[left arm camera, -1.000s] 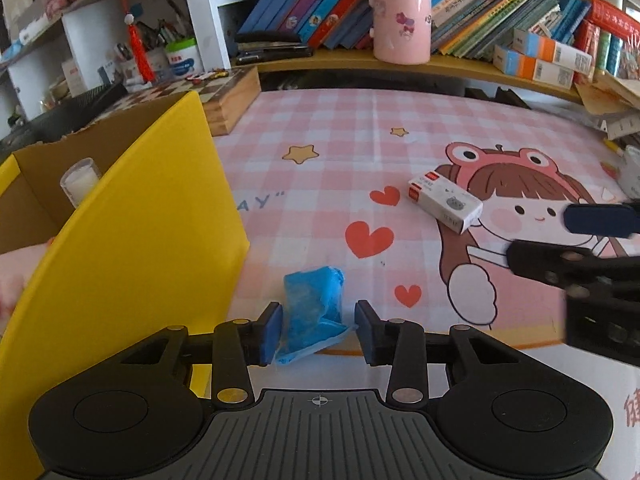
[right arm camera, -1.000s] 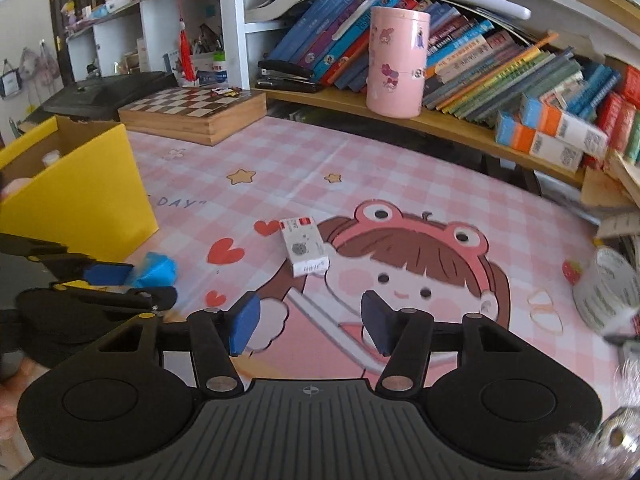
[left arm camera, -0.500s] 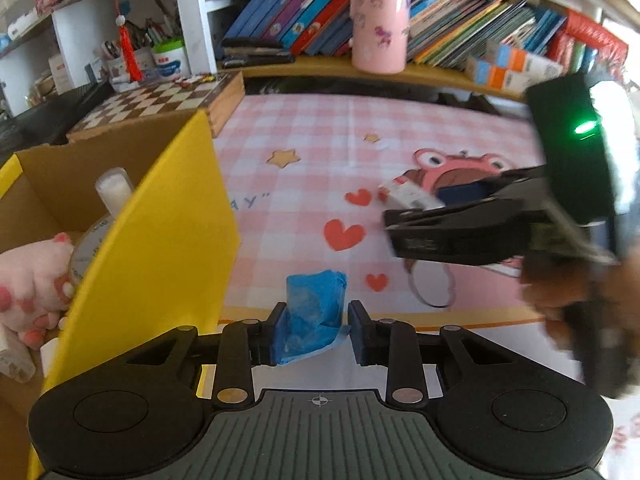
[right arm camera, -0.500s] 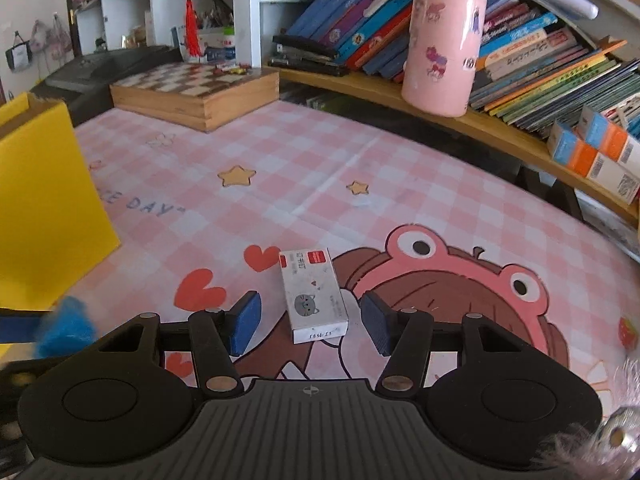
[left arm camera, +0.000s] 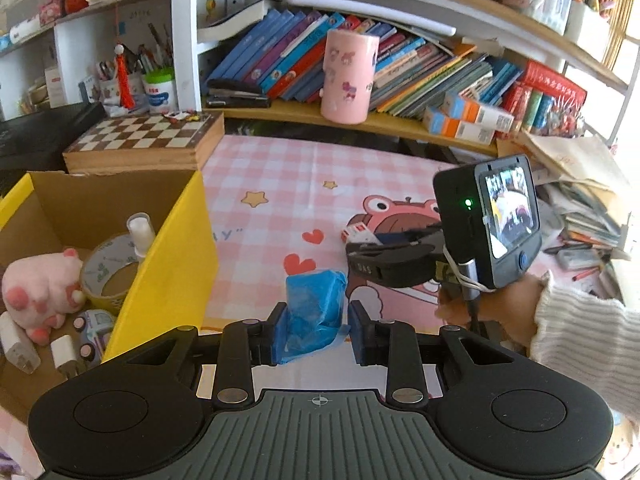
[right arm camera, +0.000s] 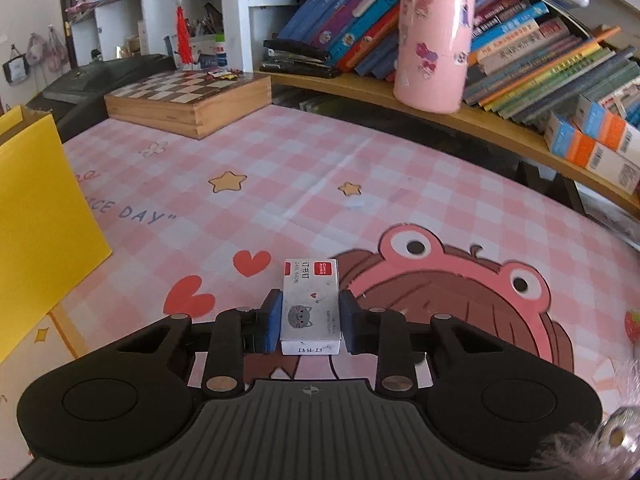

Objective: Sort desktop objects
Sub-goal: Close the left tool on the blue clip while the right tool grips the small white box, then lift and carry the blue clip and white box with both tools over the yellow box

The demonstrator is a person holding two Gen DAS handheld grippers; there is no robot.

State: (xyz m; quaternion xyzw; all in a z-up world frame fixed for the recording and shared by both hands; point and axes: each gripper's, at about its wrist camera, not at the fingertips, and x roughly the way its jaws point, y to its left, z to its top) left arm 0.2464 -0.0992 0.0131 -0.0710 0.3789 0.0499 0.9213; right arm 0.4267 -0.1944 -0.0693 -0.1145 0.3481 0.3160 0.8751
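Observation:
My left gripper (left arm camera: 316, 334) is shut on a crumpled blue packet (left arm camera: 316, 304), held clear above the pink checked mat just right of the yellow cardboard box (left arm camera: 172, 264). Lower on the mat, my right gripper (right arm camera: 310, 322) has its jaws closing on a white staple box (right arm camera: 310, 292) with a cat picture. Both blue pads touch the box's long sides, and it still rests flat on the mat. In the left wrist view the right gripper (left arm camera: 362, 246) shows from the side, with the white box (left arm camera: 358, 234) at its tips.
The yellow box (right arm camera: 36, 216) holds a pink plush pig (left arm camera: 36, 288), a tape roll (left arm camera: 108, 276), a small bottle (left arm camera: 140, 228) and white chargers. A wooden chessboard box (right arm camera: 188, 100) and a pink canister (right arm camera: 434, 40) stand behind. Papers (left arm camera: 580, 208) pile at right. A sleeved hand (left arm camera: 580, 328) holds the right gripper.
The left gripper closed on the blue packet and rose with it beside the yellow box. The right gripper came forward over the white box and drew its jaws in against it.

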